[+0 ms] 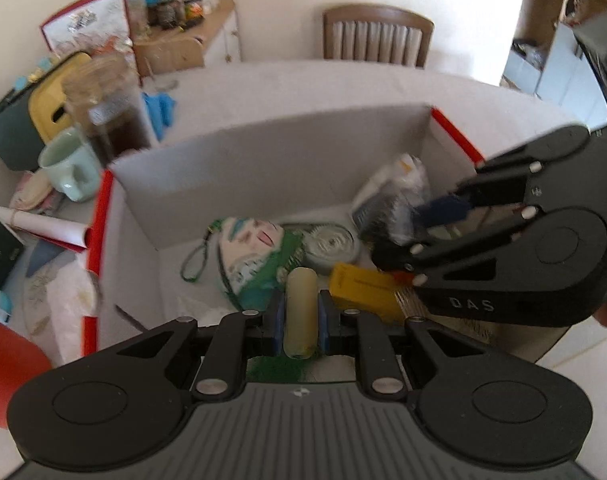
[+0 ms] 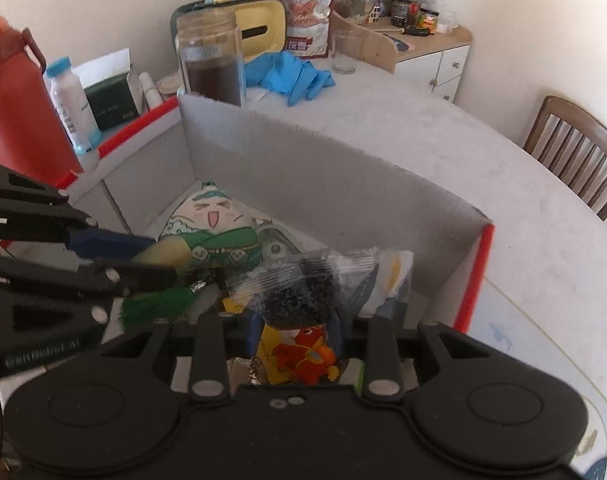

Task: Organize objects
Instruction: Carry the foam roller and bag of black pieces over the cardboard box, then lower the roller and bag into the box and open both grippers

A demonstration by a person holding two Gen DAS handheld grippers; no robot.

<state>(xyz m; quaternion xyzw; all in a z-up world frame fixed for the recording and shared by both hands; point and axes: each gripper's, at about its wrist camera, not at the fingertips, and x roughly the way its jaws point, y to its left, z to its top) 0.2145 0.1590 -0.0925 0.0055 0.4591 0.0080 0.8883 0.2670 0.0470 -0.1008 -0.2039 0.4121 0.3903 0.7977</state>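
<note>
An open cardboard box (image 1: 263, 152) with red edges stands on the table, and both grippers reach down into it. My left gripper (image 1: 300, 316) is shut on a pale yellow cylinder (image 1: 300, 300) held between its blue pads. My right gripper (image 2: 295, 326) is shut on a clear packet of black granules (image 2: 299, 292). In the box lie a green and white plush doll (image 2: 211, 224), a pale coil (image 1: 331, 242), a yellow box (image 1: 363, 292) and a yellow card with an orange toy (image 2: 303, 356). The right gripper (image 1: 407, 232) shows at the right of the left wrist view. The left gripper (image 2: 143, 258) shows at the left of the right wrist view.
Left of and behind the box stand a glass jar of dark liquid (image 2: 213, 64), a red bottle (image 2: 15, 112), a small white bottle (image 2: 69, 100), a mint mug (image 1: 69, 168) and blue gloves (image 2: 295, 74). A wooden chair (image 1: 377, 36) stands beyond the table; a small cabinet (image 2: 423, 52) is against the wall.
</note>
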